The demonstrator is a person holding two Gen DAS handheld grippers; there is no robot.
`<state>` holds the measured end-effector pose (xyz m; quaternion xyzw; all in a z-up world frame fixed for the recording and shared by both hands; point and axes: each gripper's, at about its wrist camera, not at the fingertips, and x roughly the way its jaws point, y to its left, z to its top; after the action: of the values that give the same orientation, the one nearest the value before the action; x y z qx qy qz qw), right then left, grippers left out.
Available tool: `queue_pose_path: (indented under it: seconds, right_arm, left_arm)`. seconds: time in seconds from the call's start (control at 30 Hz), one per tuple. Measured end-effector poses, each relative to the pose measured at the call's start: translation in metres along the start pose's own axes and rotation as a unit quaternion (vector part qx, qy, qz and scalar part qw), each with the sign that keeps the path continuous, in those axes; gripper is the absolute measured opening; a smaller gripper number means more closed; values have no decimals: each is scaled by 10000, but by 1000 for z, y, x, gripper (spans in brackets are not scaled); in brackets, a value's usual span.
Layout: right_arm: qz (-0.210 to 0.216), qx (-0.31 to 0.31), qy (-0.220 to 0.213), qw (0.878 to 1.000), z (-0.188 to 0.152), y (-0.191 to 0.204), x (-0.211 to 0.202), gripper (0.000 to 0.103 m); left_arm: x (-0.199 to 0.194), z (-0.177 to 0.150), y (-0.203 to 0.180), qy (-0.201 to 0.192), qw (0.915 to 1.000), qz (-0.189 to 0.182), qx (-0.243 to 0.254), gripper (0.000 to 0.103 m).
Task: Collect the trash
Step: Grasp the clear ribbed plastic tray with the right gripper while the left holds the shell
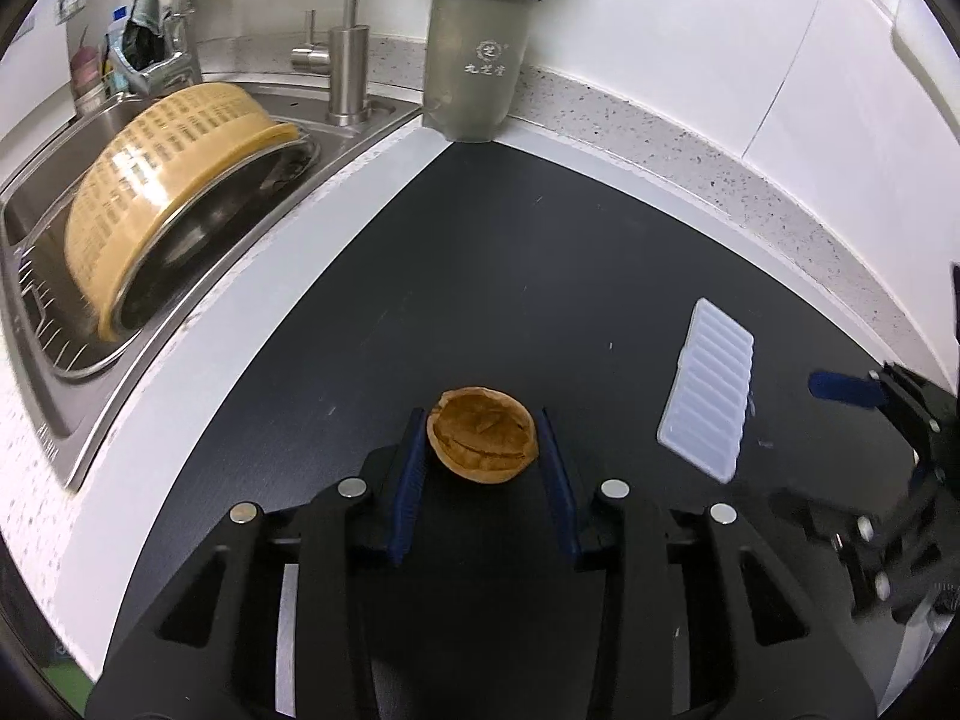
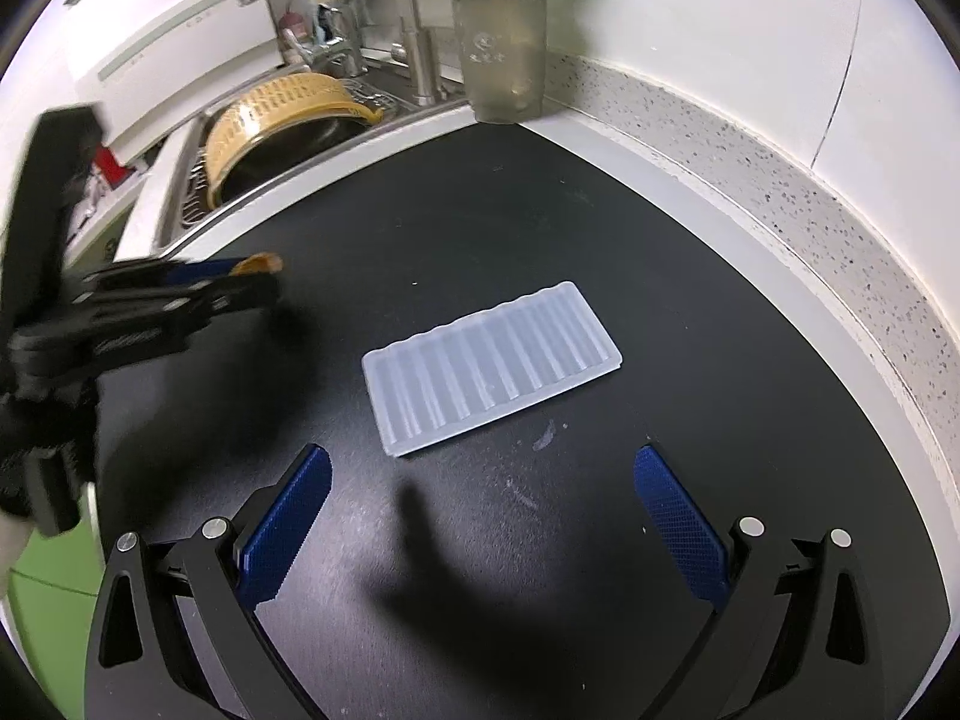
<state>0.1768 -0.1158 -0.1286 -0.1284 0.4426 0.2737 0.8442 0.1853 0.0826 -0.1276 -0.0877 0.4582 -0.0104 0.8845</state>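
A steel sink (image 1: 54, 420) is sitting at the far left, holding a yellow slotted plastic colander (image 1: 162, 180) tipped on its side over a dark metal bowl. A brushed-steel tap (image 1: 348, 72) is rising behind it. To its right, a translucent grey shaker bottle (image 1: 474, 60) with a grey lid is standing upright in the corner, against the speckled stone edge.

The worktop (image 1: 480, 270) is lying smooth, matte and black. The left tongs (image 1: 483, 426) are gripping a brown walnut shell (image 1: 482, 443), a rough, hollow half-round cup facing upward, with their ribbed blue pads pressing against both of its sides. Whether the shell is resting on the worktop or lifted cannot be told.

Further right, a white plastic tray (image 2: 489, 369), rectangular with parallel ridges, is lying flat. The right tongs (image 2: 480, 516) are hovering spread wide, holding nothing, with the tray lying just ahead of their tips.
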Motion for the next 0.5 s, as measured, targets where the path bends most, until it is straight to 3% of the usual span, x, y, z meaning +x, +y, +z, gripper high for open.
queue_pose_path:
  seconds: [0.2,0.5]
  right_arm:
    - [-321,856,198,9956,12,1,11,97]
    - [-909,2059,227,9741,34,9,28,97]
  left_arm:
    - [-24,-18,11,-44,9999,65,-79,36]
    - [-54,-32,26,-235,9995,46,-215,36]
